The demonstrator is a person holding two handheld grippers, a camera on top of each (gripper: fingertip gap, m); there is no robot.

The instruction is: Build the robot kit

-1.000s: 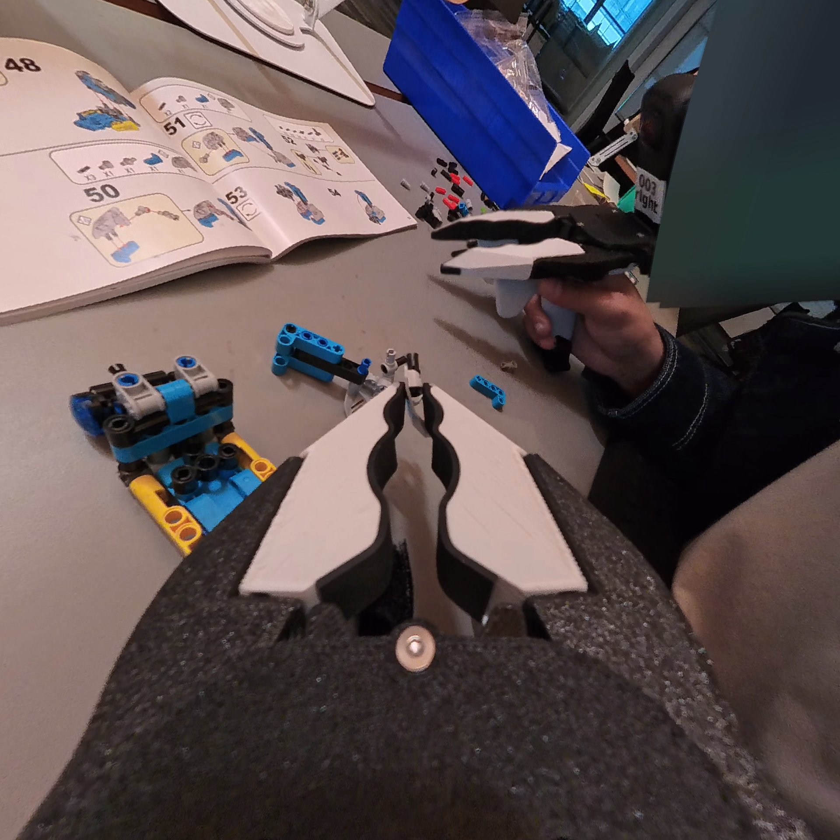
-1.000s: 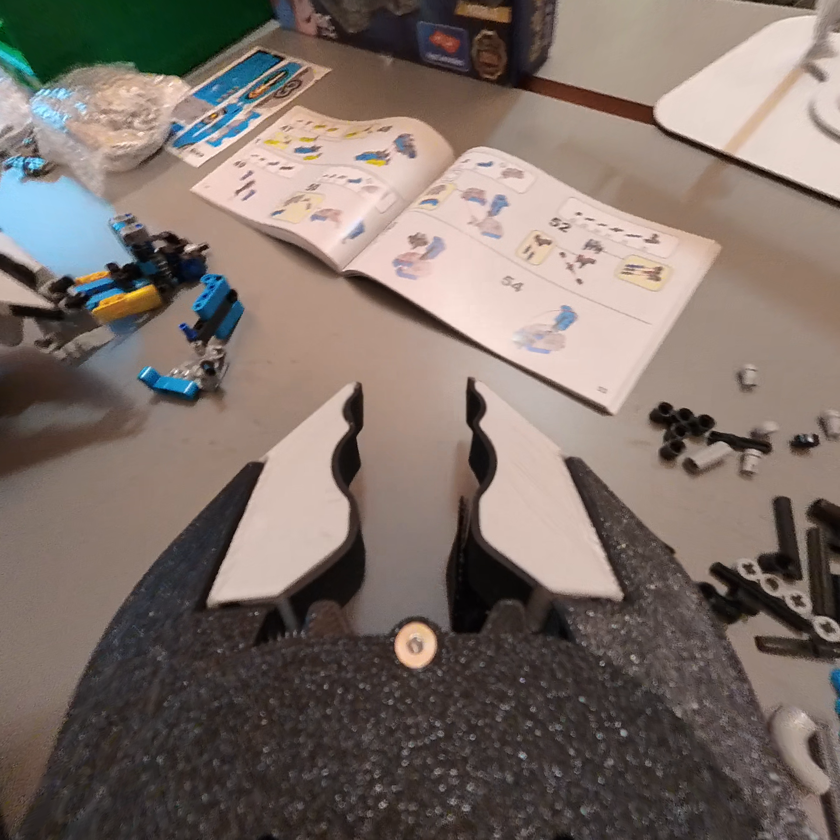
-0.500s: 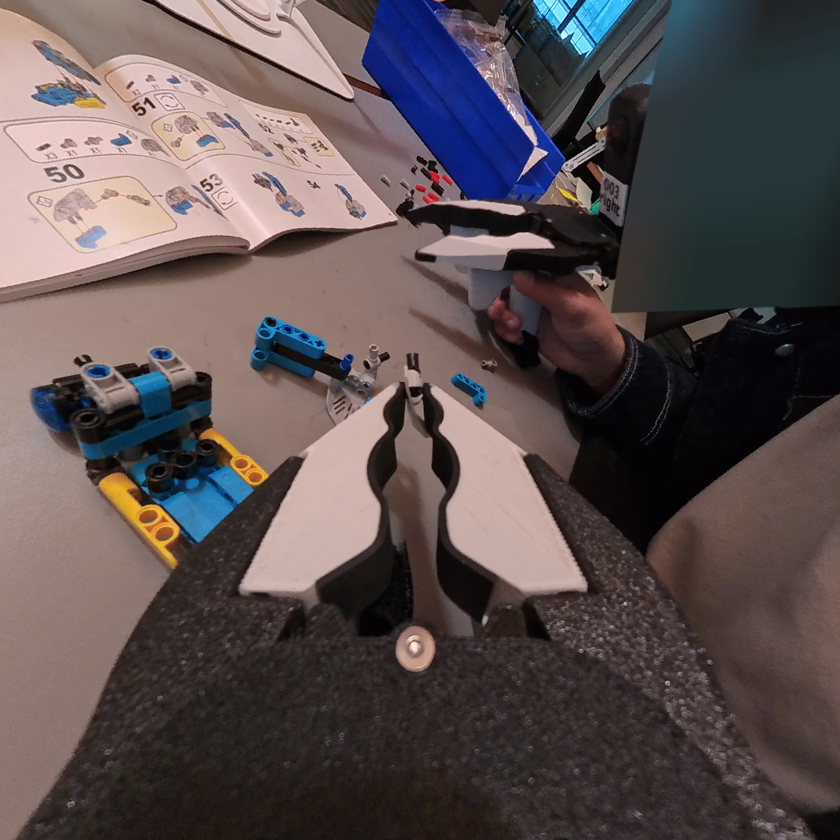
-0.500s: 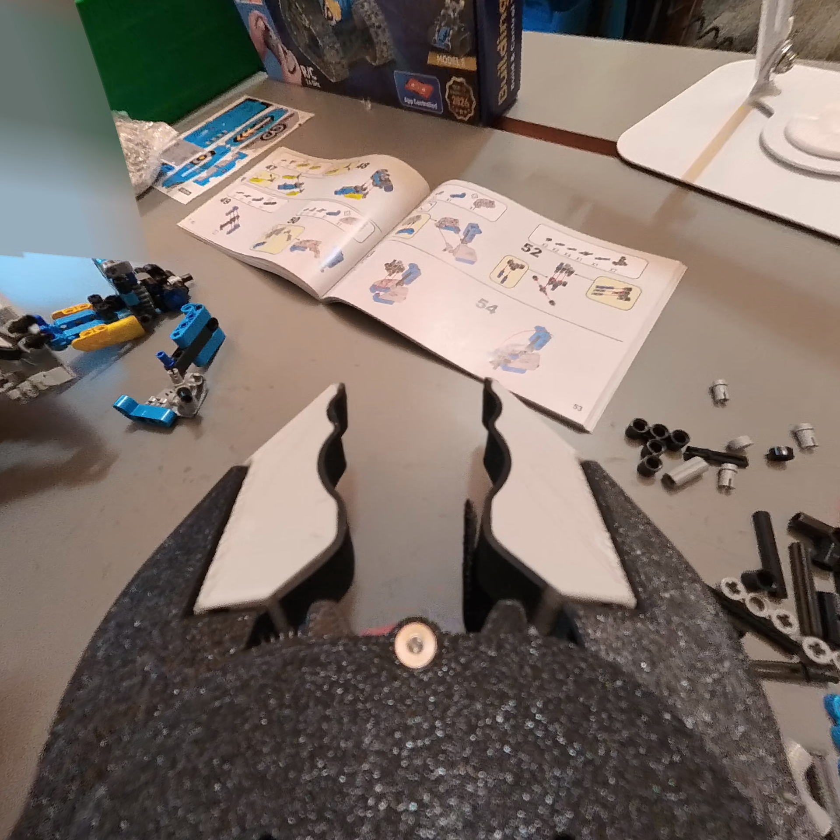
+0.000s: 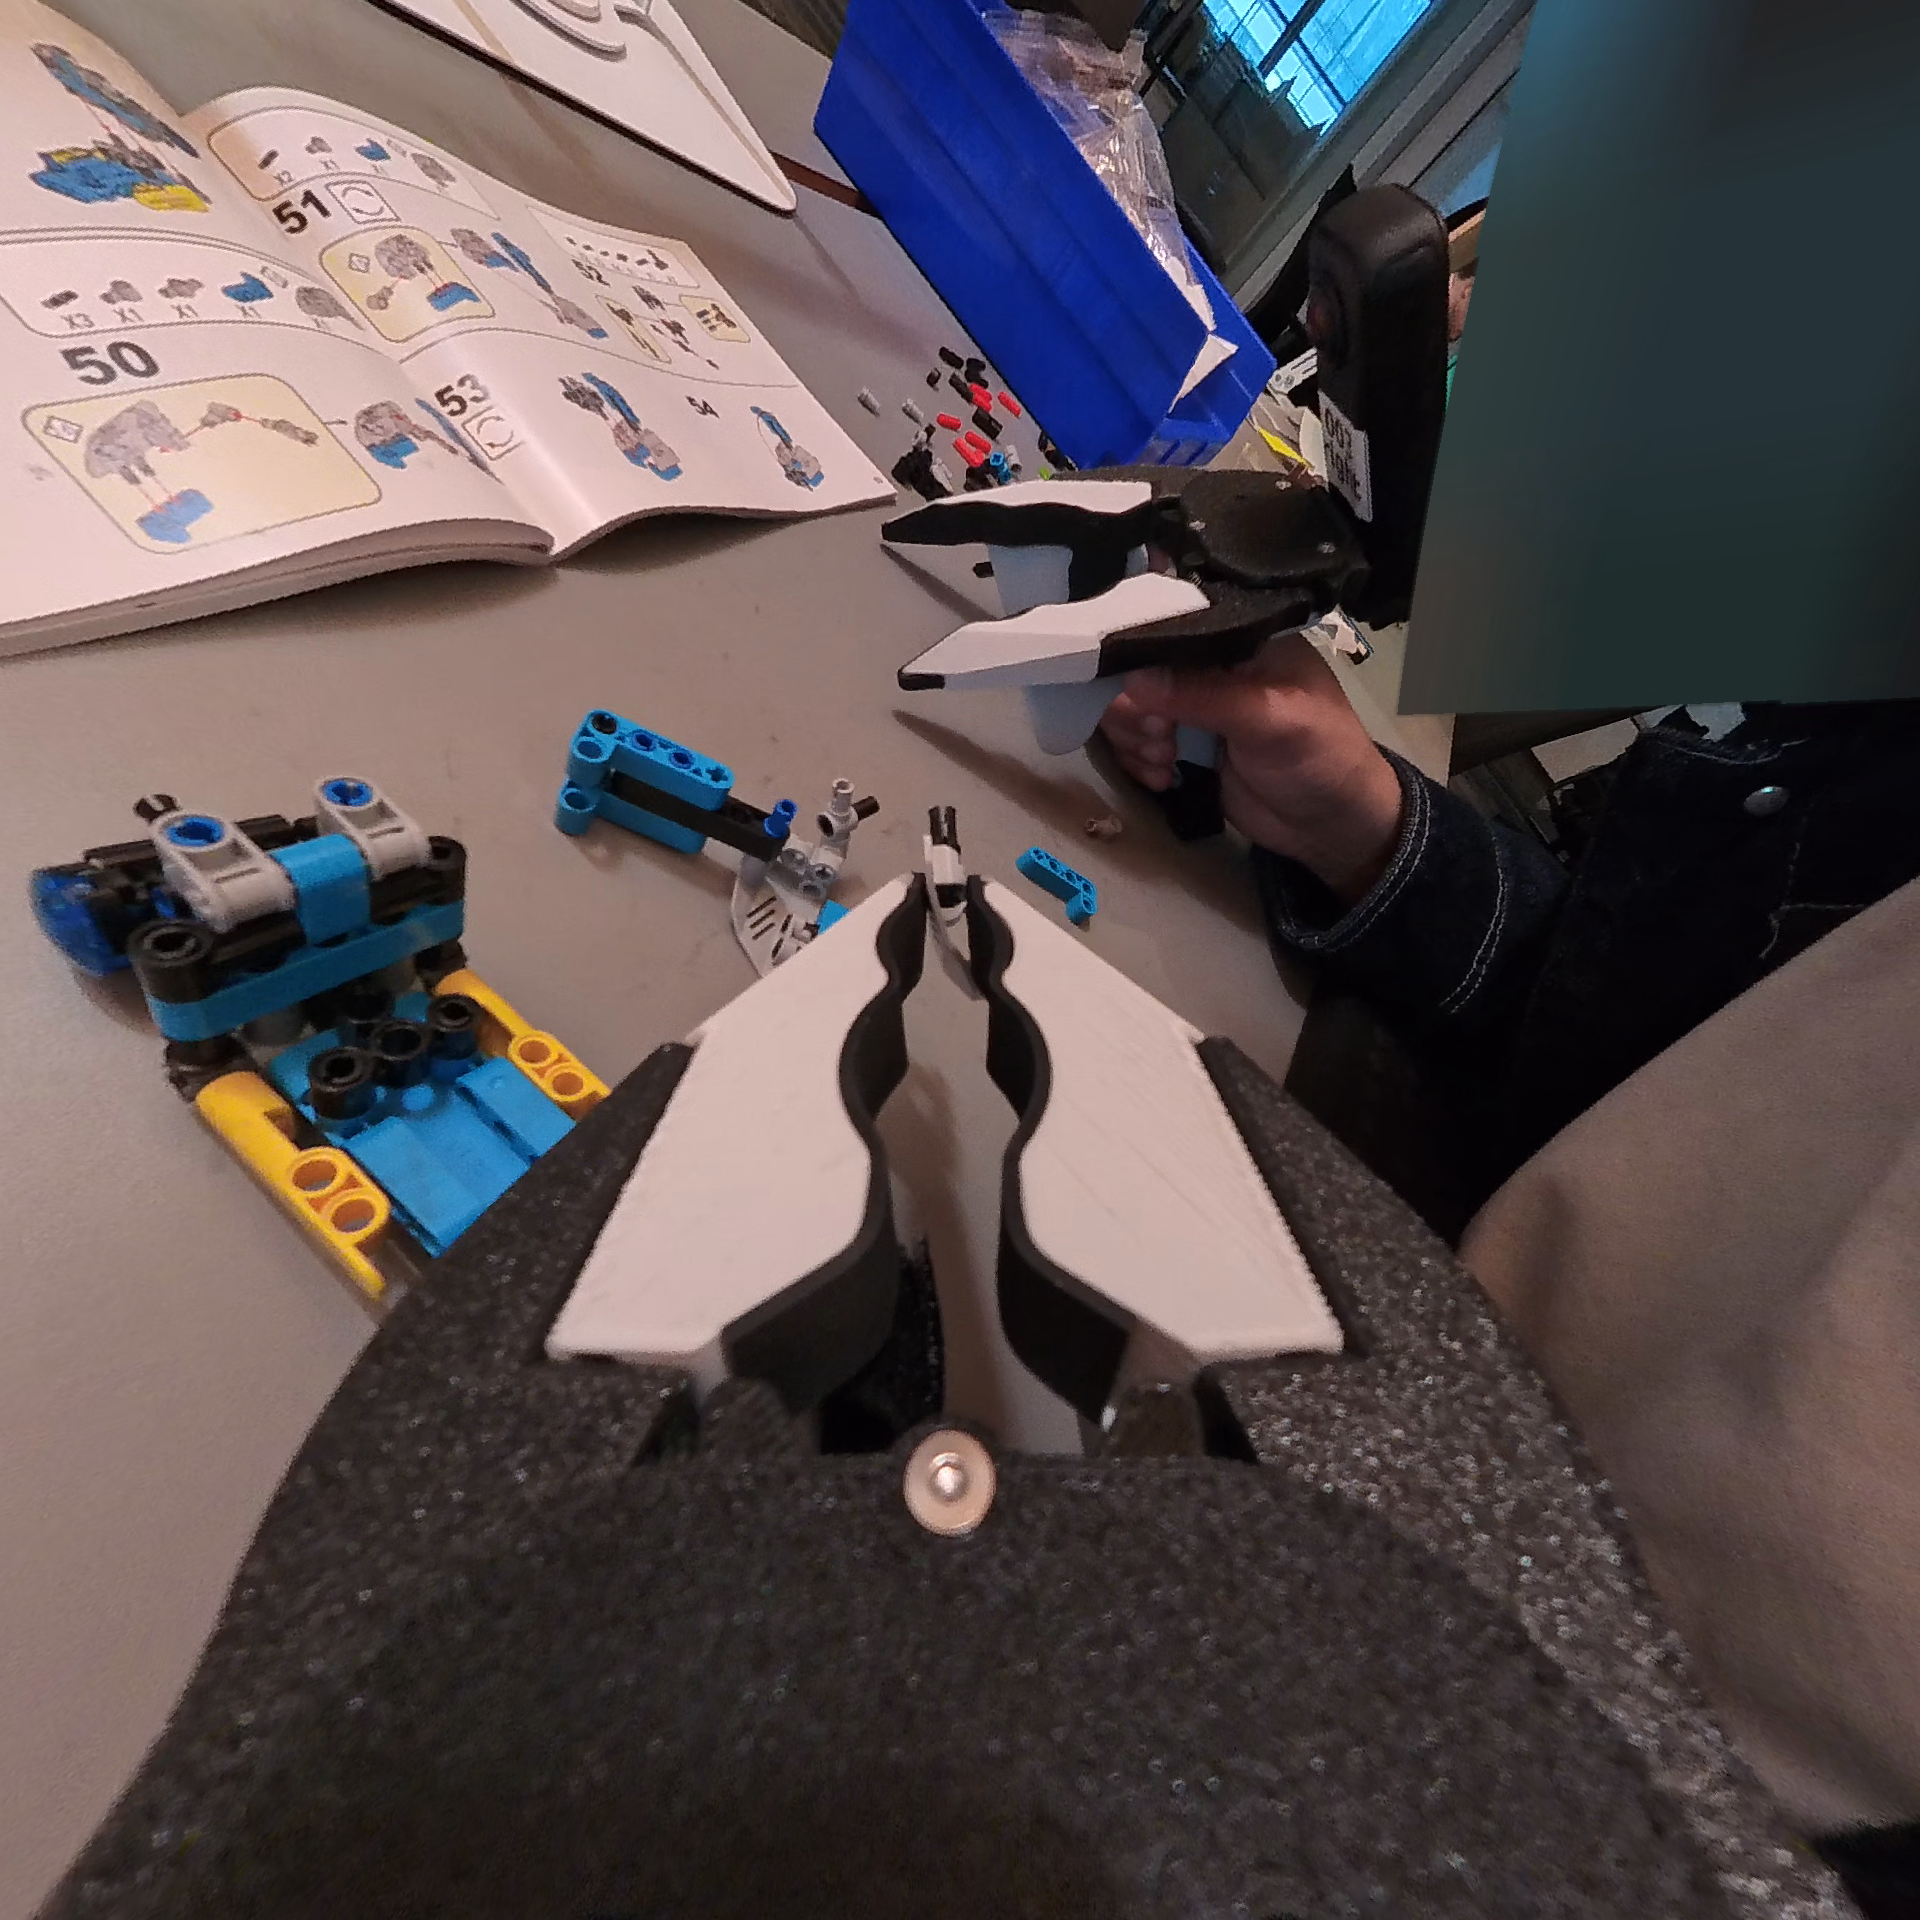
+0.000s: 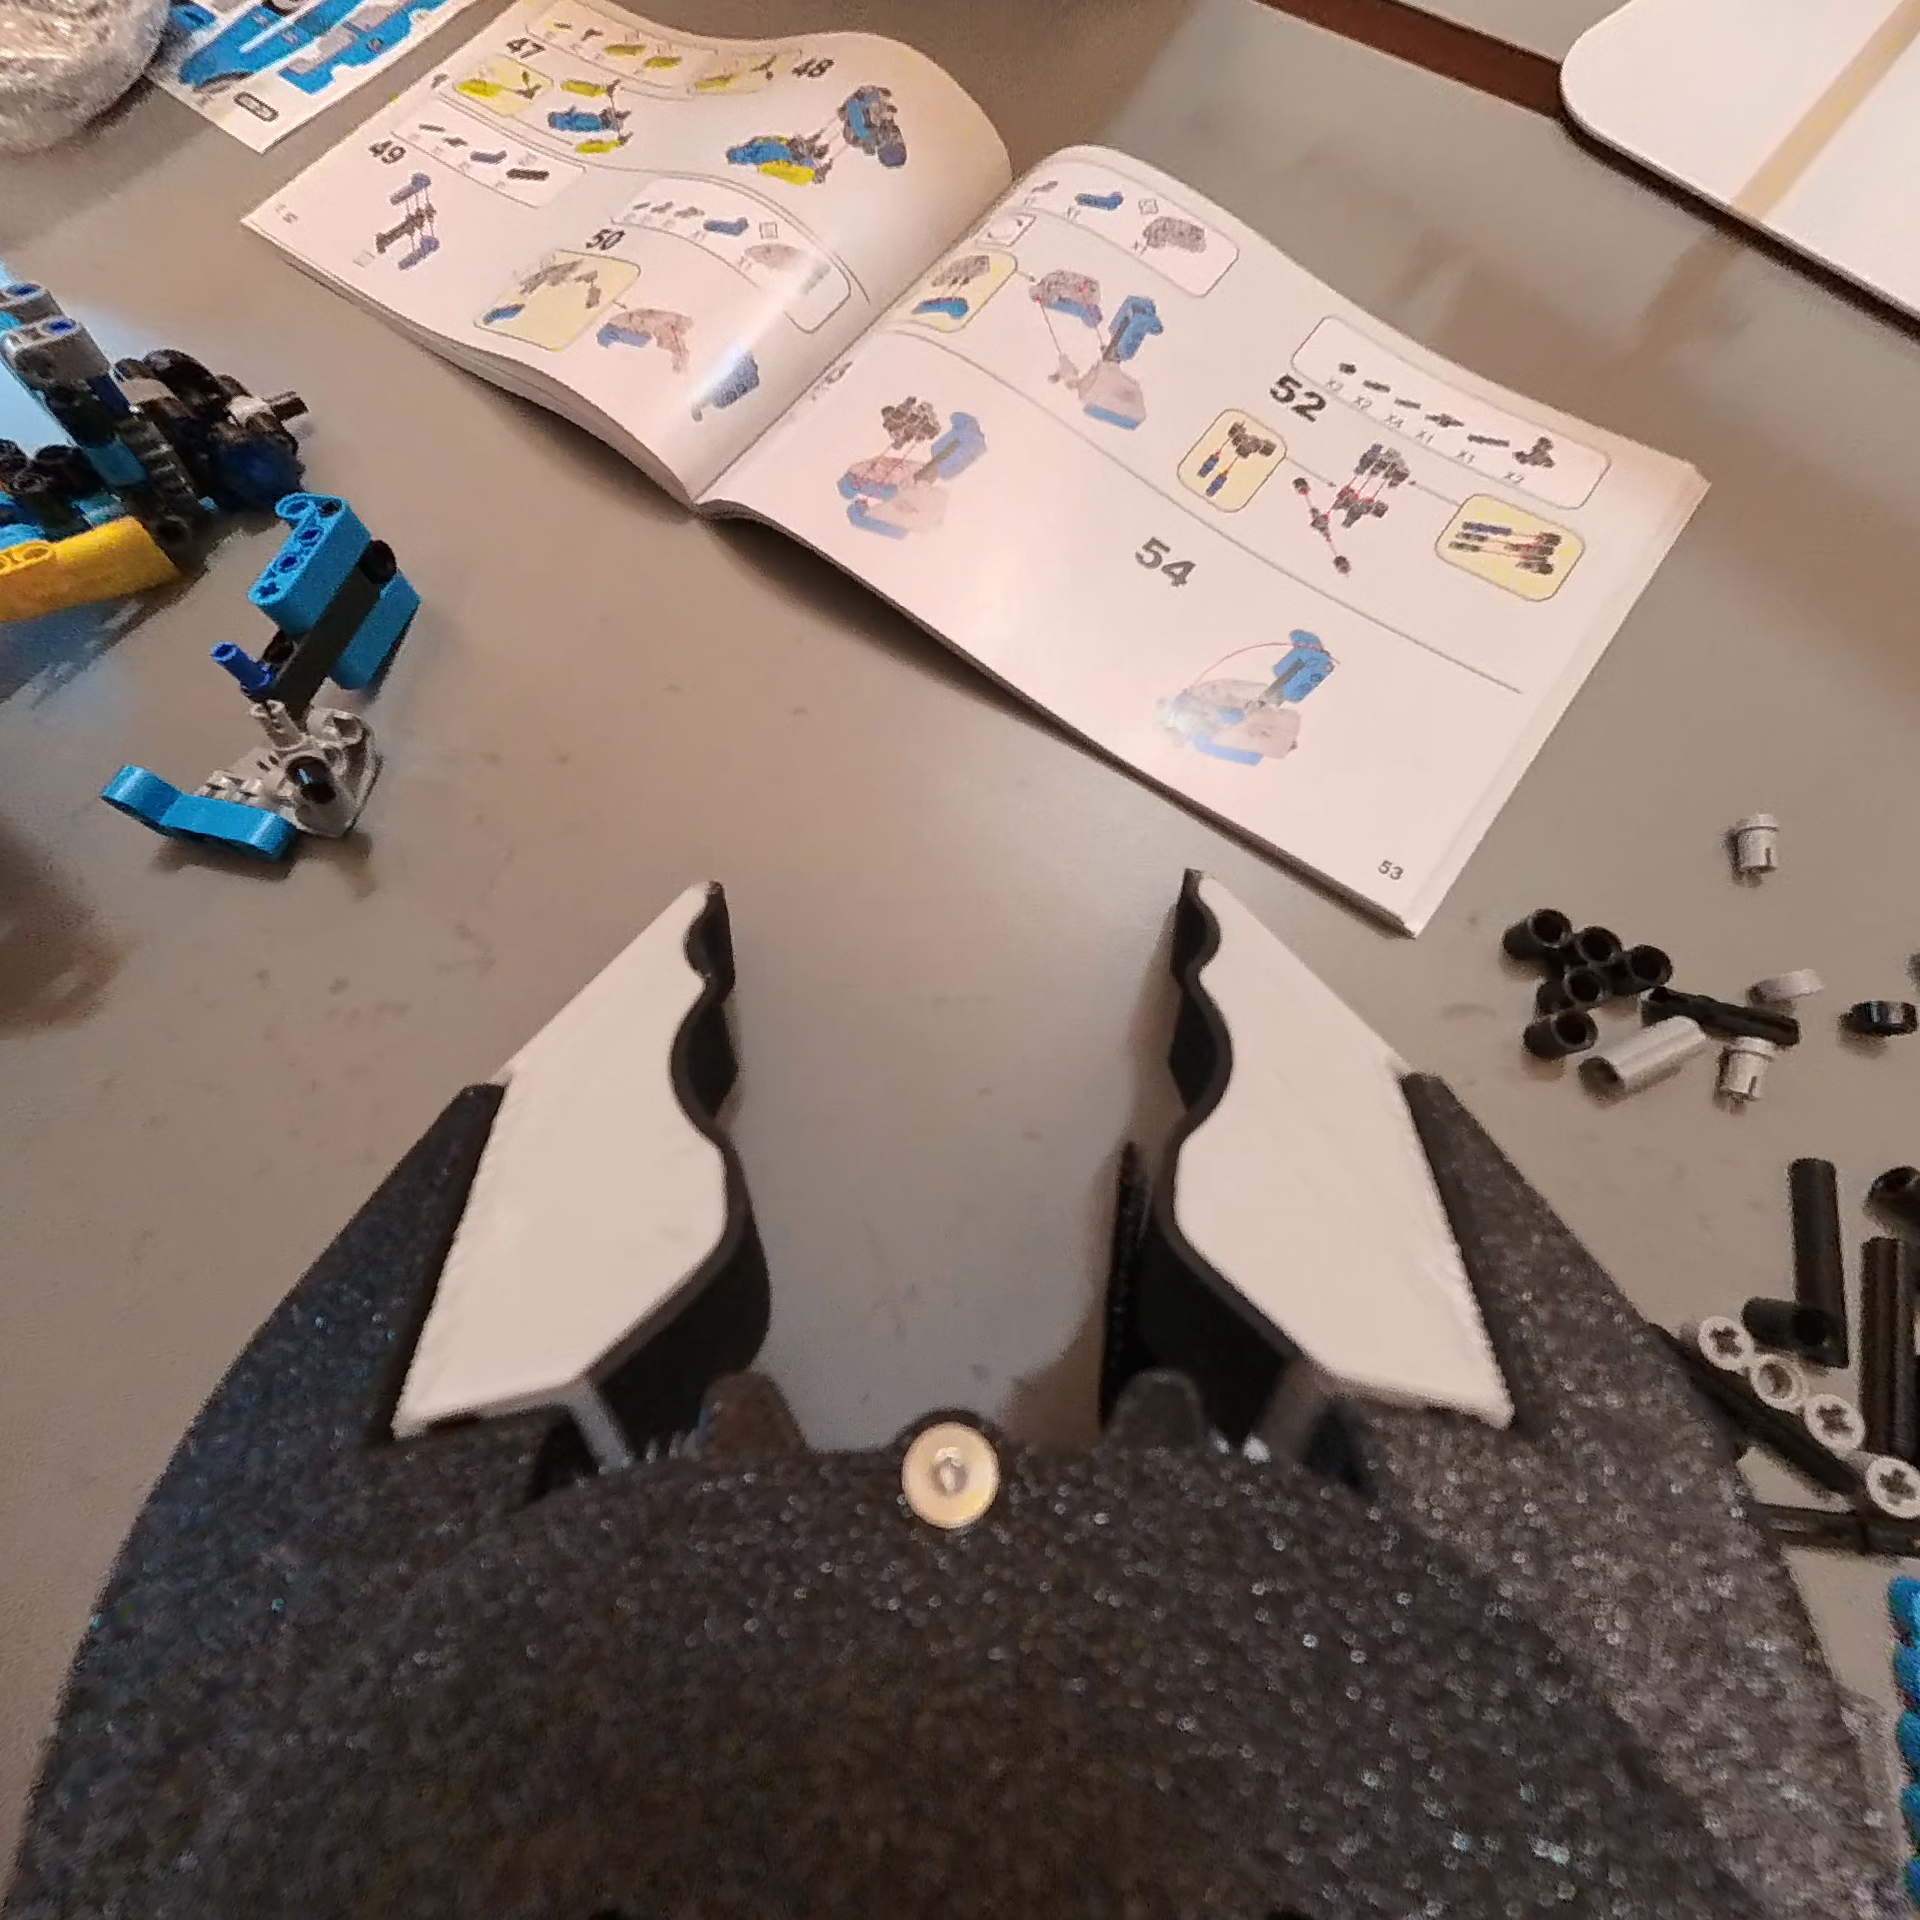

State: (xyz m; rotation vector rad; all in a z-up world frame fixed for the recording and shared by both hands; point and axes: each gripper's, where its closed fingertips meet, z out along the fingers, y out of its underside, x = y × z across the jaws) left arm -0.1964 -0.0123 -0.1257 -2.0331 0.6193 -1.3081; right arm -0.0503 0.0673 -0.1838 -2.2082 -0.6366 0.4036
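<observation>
My left gripper (image 5: 943,883) is shut on a small white and black pin piece (image 5: 943,857), held above the grey table. Just beyond its tips lie a blue beam sub-assembly with a grey joint (image 5: 675,784) and a small blue angled piece (image 5: 1058,871). A blue, black and yellow brick model (image 5: 301,997) lies to its left. My right gripper (image 6: 951,904) is open and empty over bare table, near the open instruction booklet (image 6: 1039,436). It also shows in the left wrist view (image 5: 914,608), held by a hand. The blue sub-assembly (image 6: 312,623) lies to its left.
A blue bin (image 5: 1029,229) with a plastic bag stands at the back. Loose black, grey and red pins (image 5: 961,416) lie before it. Black and grey connectors and axles (image 6: 1662,1018) lie right of my right gripper. A white board (image 6: 1766,125) lies at the far right.
My right gripper has opened wider and moved forward and lower toward the booklet. My left gripper stays shut on the pin piece and has shifted slightly.
</observation>
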